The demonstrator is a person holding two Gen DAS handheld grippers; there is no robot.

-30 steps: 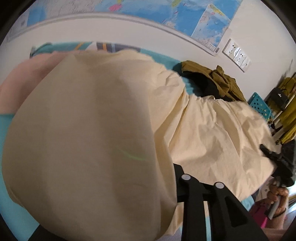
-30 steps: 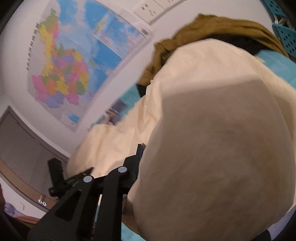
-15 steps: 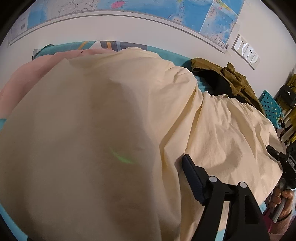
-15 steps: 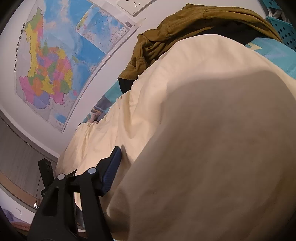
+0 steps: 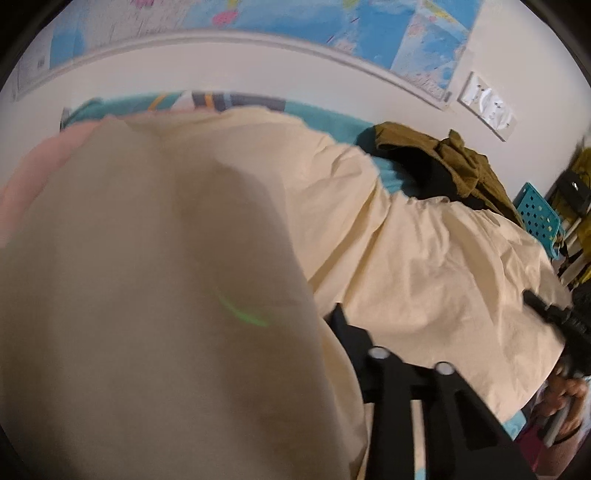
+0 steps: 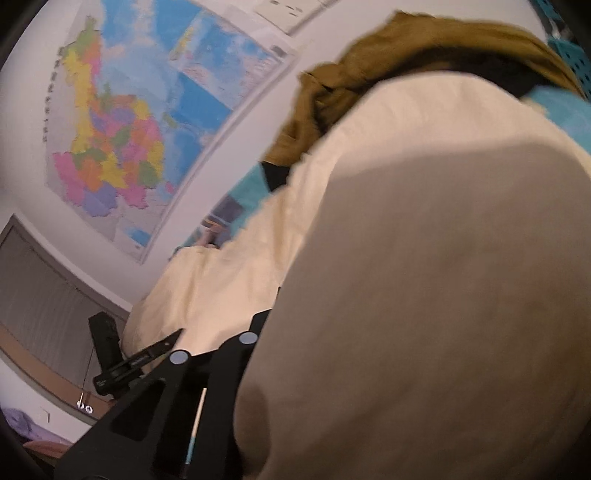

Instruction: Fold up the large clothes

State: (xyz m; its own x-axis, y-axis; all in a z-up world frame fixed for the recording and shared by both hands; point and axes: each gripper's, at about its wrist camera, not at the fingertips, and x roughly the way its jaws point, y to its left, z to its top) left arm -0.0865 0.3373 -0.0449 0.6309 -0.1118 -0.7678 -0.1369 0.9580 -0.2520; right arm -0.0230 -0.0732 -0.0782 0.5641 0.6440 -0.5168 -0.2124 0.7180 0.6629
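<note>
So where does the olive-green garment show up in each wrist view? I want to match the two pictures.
Left wrist: the olive-green garment lies upper right, beyond the far edge of the cream cloth.
Right wrist: the olive-green garment sits along the top, centre to right, just past the cream cloth.
Shared landmark: the wall map above the bed.

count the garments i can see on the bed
3: a cream garment spread across the bed and gripped by both grippers, an olive one bunched at the far right, a pink one at left. More may lie underneath.
</note>
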